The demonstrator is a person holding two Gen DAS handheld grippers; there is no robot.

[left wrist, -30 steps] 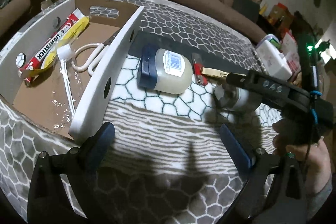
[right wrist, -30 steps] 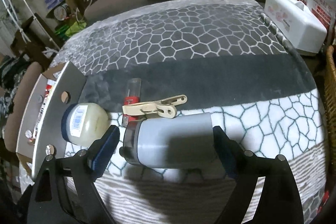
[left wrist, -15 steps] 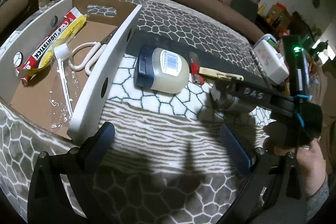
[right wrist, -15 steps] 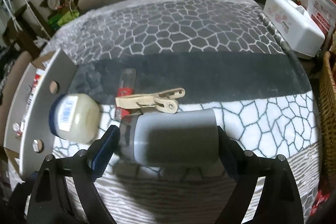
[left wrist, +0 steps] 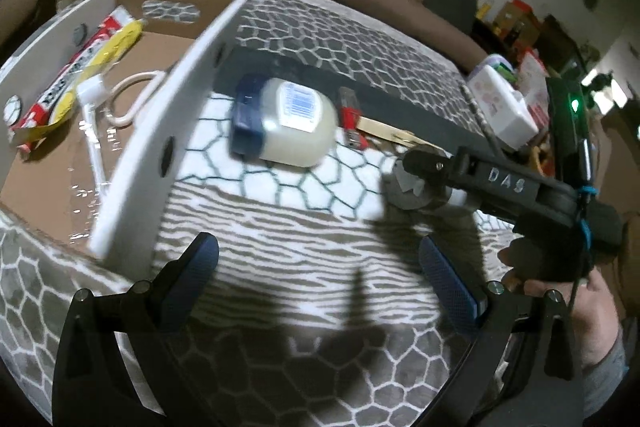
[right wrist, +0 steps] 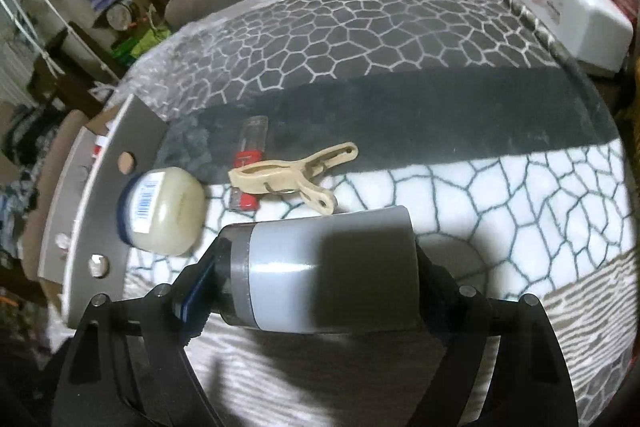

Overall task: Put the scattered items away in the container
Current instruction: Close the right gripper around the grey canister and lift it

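The left wrist view alone looks into the cardboard box (left wrist: 132, 163) at the left edge of the tabletop (left wrist: 304, 239): a red-and-white tube (left wrist: 60, 83), a yellow packet (left wrist: 100, 55) and white scissors handles (left wrist: 136, 95) lie on its brown floor. It also shows the left claw (left wrist: 320, 267) open, with nothing between its blue pads, over the patterned fleece blanket. The right wrist view alone shows the grip: the right claw (right wrist: 308, 279), its jaws having just closed a little, clamps a grey cylindrical tumbler (right wrist: 324, 271) end to end. The tumbler lies on its side, smooth and matte, long axis across the claw, dark lid toward the box. Beyond it lie a beige clothespin (right wrist: 288, 175), a red lighter (right wrist: 250, 163) and a rounded, cream-filled plastic jar (right wrist: 164, 211) with a blue cap, the jar just beside the box wall.
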